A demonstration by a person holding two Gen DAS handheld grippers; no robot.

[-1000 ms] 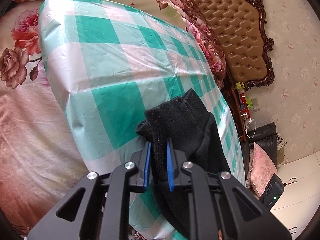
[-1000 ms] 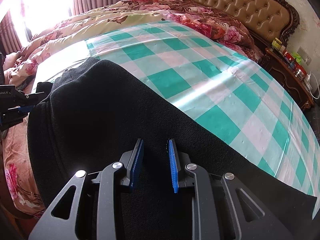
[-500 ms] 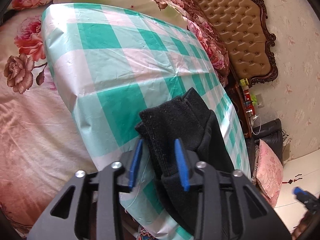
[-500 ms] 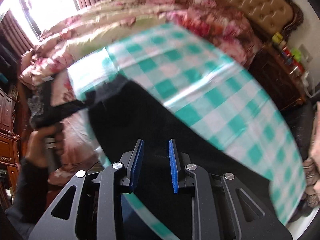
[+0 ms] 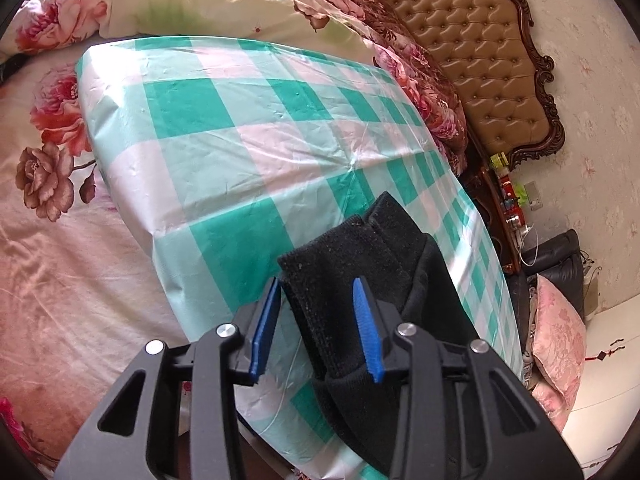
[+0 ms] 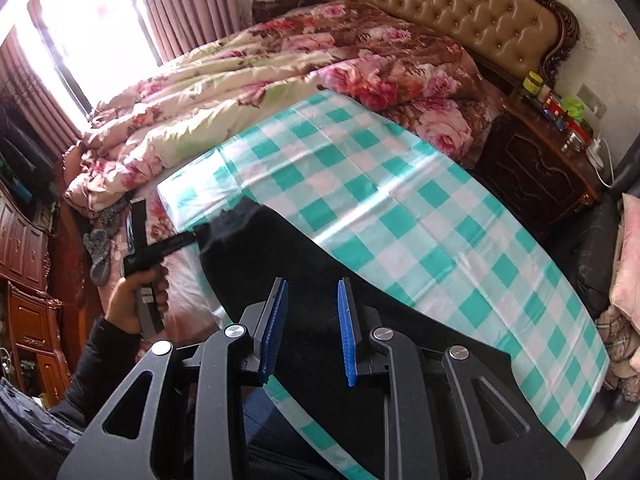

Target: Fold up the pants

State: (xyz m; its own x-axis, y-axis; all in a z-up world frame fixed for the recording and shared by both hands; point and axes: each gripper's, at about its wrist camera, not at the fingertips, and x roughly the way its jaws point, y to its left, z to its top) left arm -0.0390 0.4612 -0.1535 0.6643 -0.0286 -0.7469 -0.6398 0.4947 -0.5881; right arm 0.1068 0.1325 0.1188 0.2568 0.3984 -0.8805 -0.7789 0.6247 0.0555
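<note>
Black pants (image 5: pixel 360 264) lie folded on a green-and-white checked cloth (image 5: pixel 240 140) spread over the bed. My left gripper (image 5: pixel 316 324) straddles the end of the pants. Its blue pads stand clear of the fabric on both sides, and the jaws are closing. In the right wrist view the pants (image 6: pixel 320 264) stretch along the near side of the checked cloth (image 6: pixel 400 200). A person's hand (image 6: pixel 136 300) holds the left gripper (image 6: pixel 188 240) at their far end. My right gripper (image 6: pixel 312 328) hovers high over the pants, its jaws narrow, nothing seen between the pads.
A floral quilt (image 6: pixel 280 72) is heaped behind the cloth, below a tufted headboard (image 6: pixel 440 12). A dark nightstand (image 6: pixel 536 168) with bottles stands to the right. A pink cushion (image 5: pixel 560 344) lies by the bed, and wooden cabinets (image 6: pixel 24 280) stand at left.
The left jaws have let go of the pants' end and now stand apart around it. The right gripper has risen well above the pants, its jaws unchanged.
</note>
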